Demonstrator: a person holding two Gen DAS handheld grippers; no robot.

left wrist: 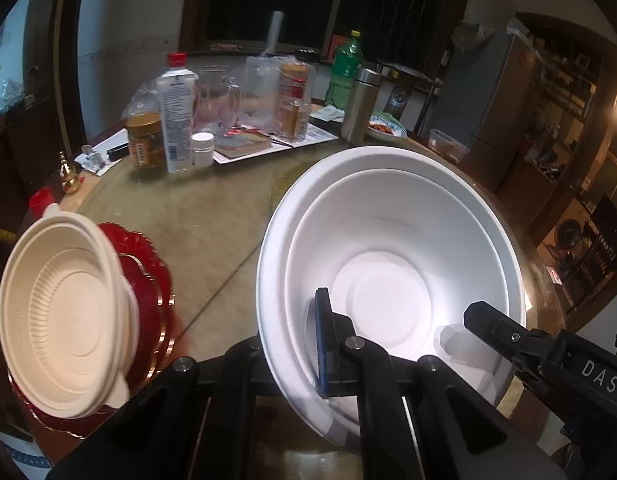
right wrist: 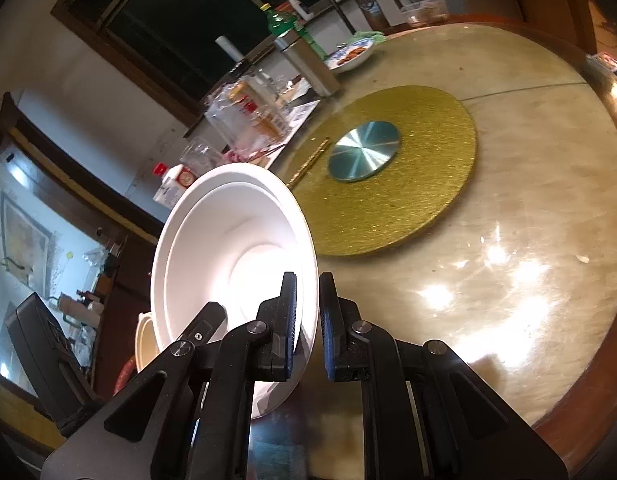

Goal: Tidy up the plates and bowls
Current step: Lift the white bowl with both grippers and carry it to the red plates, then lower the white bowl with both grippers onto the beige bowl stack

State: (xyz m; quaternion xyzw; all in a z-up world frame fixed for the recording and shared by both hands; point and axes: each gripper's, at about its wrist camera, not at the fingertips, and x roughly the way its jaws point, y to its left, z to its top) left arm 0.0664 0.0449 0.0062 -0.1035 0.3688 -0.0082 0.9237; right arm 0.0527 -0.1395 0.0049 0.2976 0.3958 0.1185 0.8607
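black linkage of the left gripper (left wrist: 296, 344) fills the bottom of the left wrist view. only one of its fingers (left wrist: 323, 340), the blue-padded one, shows, sitting inside the near wall of the white bowls (left wrist: 388, 240); the other finger is hidden behind the bowl wall, so i cannot tell how tightly it closes. two white bowls are nested, the smaller inside the larger, straight ahead of this gripper and tipped toward the camera. a second black finger (left wrist: 492, 328) comes in from the right and reaches over the bowls' right rim. left of the gripper a cream bowl (left wrist: 64, 316) lies on red plates (left wrist: 148, 280). farther ahead on the table (left wrist: 212, 216) stand a brown jar (left wrist: 145, 144), a clear bottle with a red cap (left wrist: 176, 112), a green bottle (left wrist: 346, 68) and a steel flask (left wrist: 360, 106).

right wrist view: the right gripper (right wrist: 307, 320) is closed narrow on the rim of the nested white bowls (right wrist: 228, 240), one blue pad inside the wall and one outside. the bowls hang tilted, mostly left of this gripper. ahead and to the right on the table (right wrist: 548, 220) lies a gold turntable (right wrist: 408, 200) with a silver disc (right wrist: 363, 156) at its middle. a dish of food (right wrist: 350, 54) sits far ahead beside the steel flask (right wrist: 308, 64).
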